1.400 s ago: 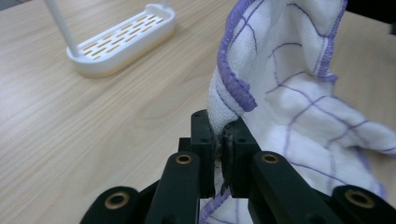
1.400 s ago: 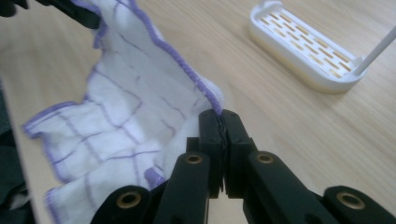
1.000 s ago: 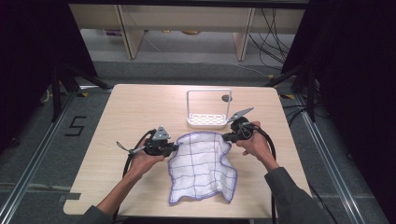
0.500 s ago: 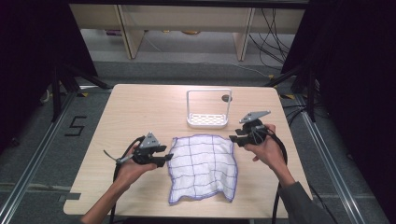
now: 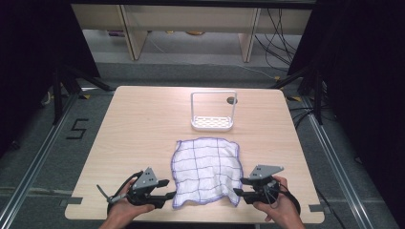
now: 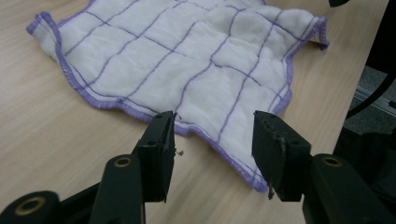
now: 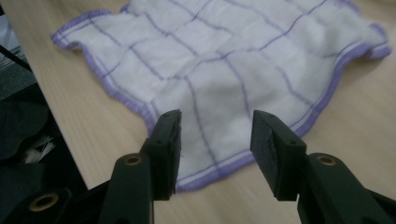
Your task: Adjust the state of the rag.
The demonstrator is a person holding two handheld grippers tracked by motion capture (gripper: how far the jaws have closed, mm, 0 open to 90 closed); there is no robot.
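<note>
The cloth (image 5: 206, 171), white with a purple grid and a purple stitched edge, lies spread open on the table (image 5: 138, 124), between the two grippers and just ahead of their jaws. It is not quite flat: the hem waves, and the far corner curls up a little in the left gripper view.

The left gripper (image 5: 168, 189) sits at the cloth's near left corner, jaws apart, with nothing between them. In the left gripper view the hem (image 6: 205, 140) runs across just beyond the open jaws, near the tips but not yet between them. The right gripper (image 5: 238, 186) is at the near right corner, jaws likewise apart and empty. In the right gripper view its tips hang over the cloth's near edge, with the purple border passing under the gap. Whether either jaw touches the fabric cannot be told.

Farther out, beyond the cloth's far edge, a small white rack (image 5: 213, 113) with a tall frame stands on the table, well apart from both grippers.

Judged from this, the work looks like folding the cloth, and it is at an early stage: the cloth is laid out and both grippers are lined up at the near corners. Gripping those corners and making the fold itself are left to do.
</note>
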